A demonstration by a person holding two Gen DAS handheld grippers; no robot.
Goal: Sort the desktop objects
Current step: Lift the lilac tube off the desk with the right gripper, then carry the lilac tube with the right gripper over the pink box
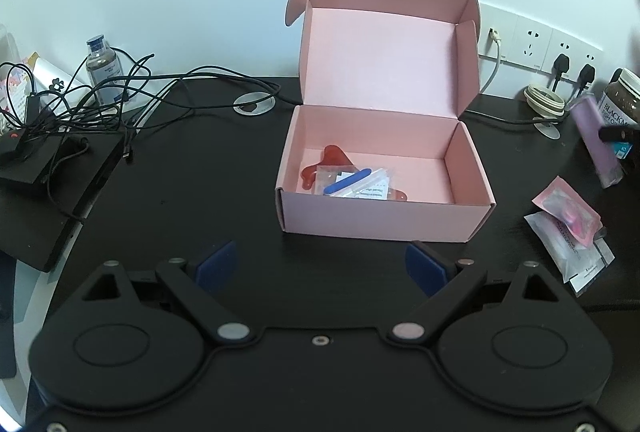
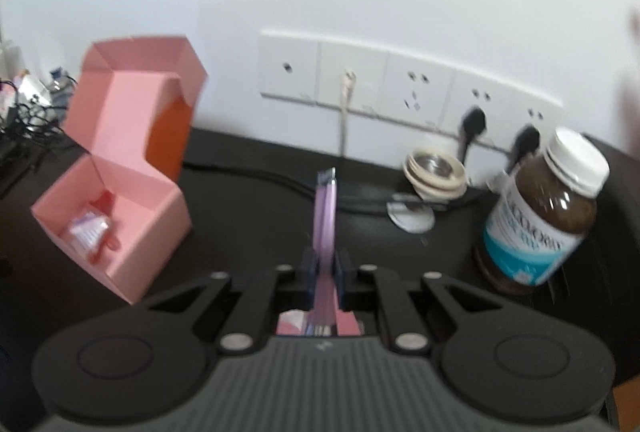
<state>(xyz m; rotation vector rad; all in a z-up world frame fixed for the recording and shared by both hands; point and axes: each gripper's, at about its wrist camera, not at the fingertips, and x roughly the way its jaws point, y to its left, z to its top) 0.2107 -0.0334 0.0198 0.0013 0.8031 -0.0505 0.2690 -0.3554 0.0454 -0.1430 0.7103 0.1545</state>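
Currently right gripper (image 2: 325, 272) pinches thin purple packet (image 2: 326, 216) edge-on; could slip before pink box (image 2: 120, 232). Left gripper (image 1: 320, 264) wide, empty.

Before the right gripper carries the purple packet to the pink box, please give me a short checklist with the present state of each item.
1. Right gripper shut on the purple packet: ok.
2. Pink box lid open: ok.
3. Free room in the box beside the items already inside: ok, its right half is bare.
4. Left gripper open and outside the box: ok.
5. Brown jar stands close on the right of the held packet: ok if the move goes left.
6. Firmness of the grip: cannot tell, the right wrist view is blurred.
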